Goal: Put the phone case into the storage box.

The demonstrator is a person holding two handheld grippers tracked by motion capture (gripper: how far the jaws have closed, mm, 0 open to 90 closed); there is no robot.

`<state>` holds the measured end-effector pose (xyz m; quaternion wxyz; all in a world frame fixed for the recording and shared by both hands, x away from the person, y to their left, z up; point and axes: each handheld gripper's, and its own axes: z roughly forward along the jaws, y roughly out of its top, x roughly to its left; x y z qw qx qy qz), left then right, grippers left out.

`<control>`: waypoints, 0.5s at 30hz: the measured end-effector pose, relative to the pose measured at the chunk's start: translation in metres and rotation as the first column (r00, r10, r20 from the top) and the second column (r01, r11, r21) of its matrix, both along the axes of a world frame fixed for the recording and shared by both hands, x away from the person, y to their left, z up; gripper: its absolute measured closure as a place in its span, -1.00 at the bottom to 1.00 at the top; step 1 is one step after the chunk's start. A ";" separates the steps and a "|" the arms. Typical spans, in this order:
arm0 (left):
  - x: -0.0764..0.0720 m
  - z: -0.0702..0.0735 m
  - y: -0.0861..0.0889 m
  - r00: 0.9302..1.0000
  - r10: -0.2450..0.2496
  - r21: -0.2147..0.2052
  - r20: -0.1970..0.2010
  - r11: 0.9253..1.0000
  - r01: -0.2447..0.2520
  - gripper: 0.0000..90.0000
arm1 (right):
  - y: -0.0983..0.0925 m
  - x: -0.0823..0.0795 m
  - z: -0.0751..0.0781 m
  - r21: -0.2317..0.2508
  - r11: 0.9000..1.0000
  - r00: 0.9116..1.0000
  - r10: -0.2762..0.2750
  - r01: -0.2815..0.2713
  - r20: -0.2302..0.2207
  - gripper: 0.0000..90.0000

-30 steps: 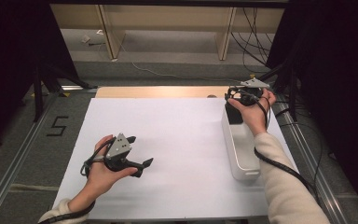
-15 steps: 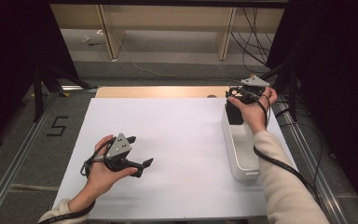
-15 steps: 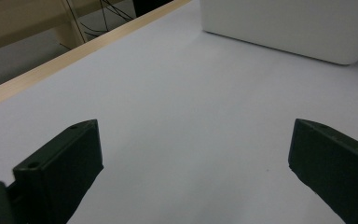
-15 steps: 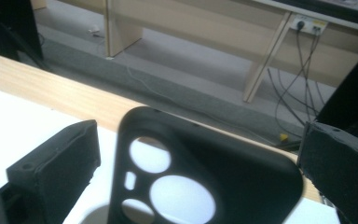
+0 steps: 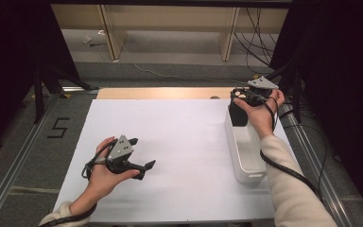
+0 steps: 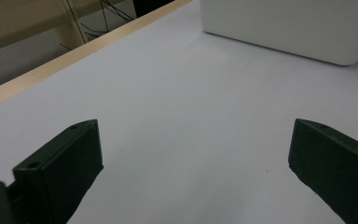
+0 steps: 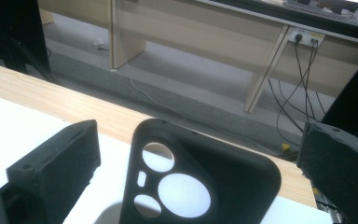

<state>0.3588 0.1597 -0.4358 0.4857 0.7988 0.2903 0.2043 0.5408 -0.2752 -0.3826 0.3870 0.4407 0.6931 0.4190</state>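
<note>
**Black phone case standing at the far end of the white bin**

A black, soft-looking phone case with round camera cut-outs [image 7: 200, 186] is seen upright at the far end of a long white plastic bin [image 5: 246, 156], which lies along the right side of the white-covered table [image 5: 179, 137]. In the high view the case [image 5: 237, 113] is found just below the right gripper [image 5: 244, 98], which is held by the person's right hand [image 5: 261, 116] over the bin's far end. In the right gripper view the case stands between the two black jaws with a clear gap on either side, so the jaws are spread wide and nothing is pressed by them; they have just been opening.

The left gripper [image 5: 144, 166] is held by the left hand [image 5: 103, 172] low over the near left part of the table, well apart from the bin. Its jaws are parted wide, and only bare white table surface is seen between them in the left gripper view, with the bin's side wall [image 6: 289, 28] farther off.
</note>
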 end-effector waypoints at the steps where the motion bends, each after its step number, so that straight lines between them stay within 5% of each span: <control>1: 0.000 0.000 0.000 1.000 0.000 0.000 0.000 1.000 0.000 -0.95 | -0.001 -0.001 0.001 0.006 1.000 1.000 0.000 0.000 -0.001 -0.99; 15: 0.000 0.000 0.000 1.000 0.001 0.001 -0.001 1.000 -0.001 -0.95 | -0.008 -0.015 0.005 0.038 0.999 1.000 0.011 -0.011 0.007 -0.95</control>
